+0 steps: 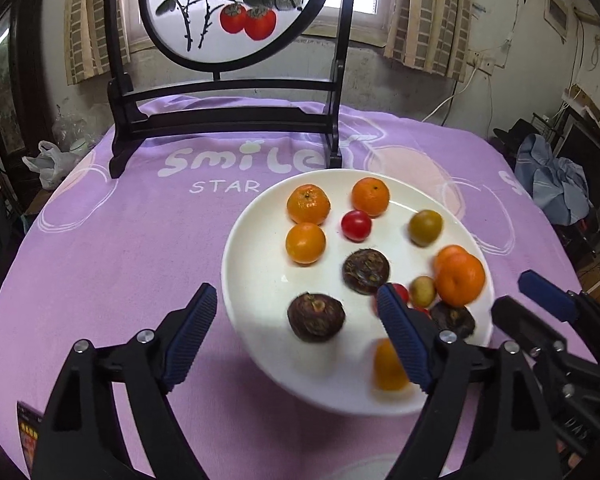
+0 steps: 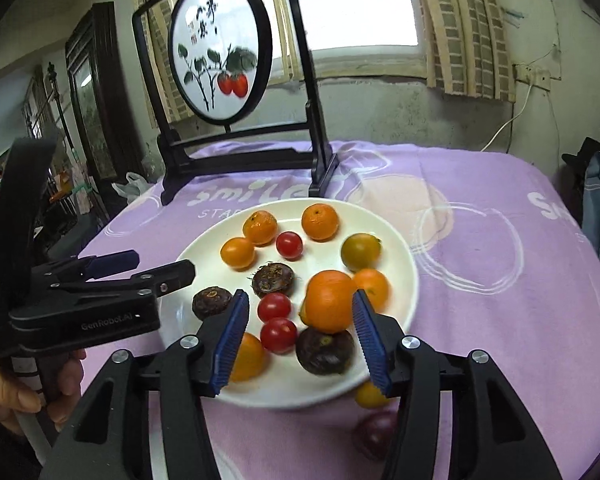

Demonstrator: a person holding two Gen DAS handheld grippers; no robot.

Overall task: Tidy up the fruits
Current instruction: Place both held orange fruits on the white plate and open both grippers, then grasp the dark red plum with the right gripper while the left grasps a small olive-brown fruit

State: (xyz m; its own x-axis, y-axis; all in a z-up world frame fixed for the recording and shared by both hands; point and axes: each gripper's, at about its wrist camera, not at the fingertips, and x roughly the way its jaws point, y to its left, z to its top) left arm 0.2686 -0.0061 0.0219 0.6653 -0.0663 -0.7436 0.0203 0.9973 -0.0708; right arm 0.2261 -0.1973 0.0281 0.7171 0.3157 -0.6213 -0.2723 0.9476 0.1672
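On the white plate [image 2: 396, 240] at the middle of the purple cloth [image 2: 500, 240], most of the fruit already lies: mandarins, cherry tomatoes, dark water chestnuts. Your right gripper [image 2: 300, 338] hangs spread over the near rim, with the big mandarin [image 2: 328, 300] between its pads, blurred and seemingly unheld; I judge you are at the point of dropping it in. Two pieces sit off the plate, just beside the near rim: a yellow fruit [image 2: 370, 396] and a purple one [image 2: 376, 432]. Those look like your next pickups, calling for a low reach and a gentle pinch. Your left gripper [image 1: 296, 336] is spread too, holding nothing, over the plate's left edge.
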